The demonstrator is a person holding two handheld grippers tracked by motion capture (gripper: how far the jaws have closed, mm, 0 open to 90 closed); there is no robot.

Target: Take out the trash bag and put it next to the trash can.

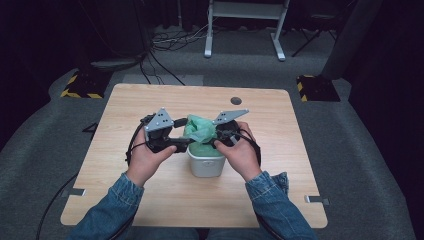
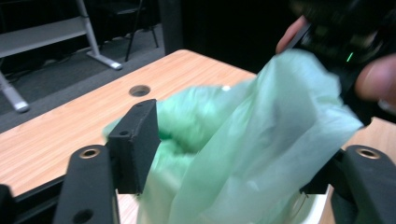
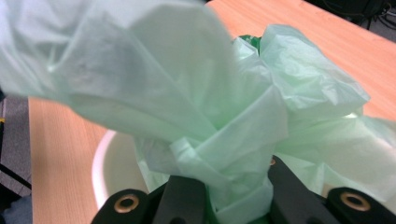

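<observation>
While both grippers meet over the white tub (image 1: 206, 165), a green bag (image 1: 201, 131) sticks up.
Up close, the right gripper (image 3: 236, 196) pinches the bag; the left gripper (image 2: 233, 177) has jaws apart around it.

Denim on both arms here: blue jean-jacket sleeves (image 1: 112, 207), with the right cuff (image 1: 272, 184) turned back and showing its seam. The left gripper (image 1: 181, 143) is black, topped by a grey three-cornered plate (image 1: 160, 120) dotted with small screws, and a black cable (image 1: 131, 145) loops off it. The right gripper (image 1: 218, 139) is black too, with a matching grey plate (image 1: 229, 116). Close in, the jaws are matte black, blocky, with brass-ringed screw holes (image 2: 89, 152), and a tiny green light (image 2: 349, 57) glows on the right one's body.
</observation>
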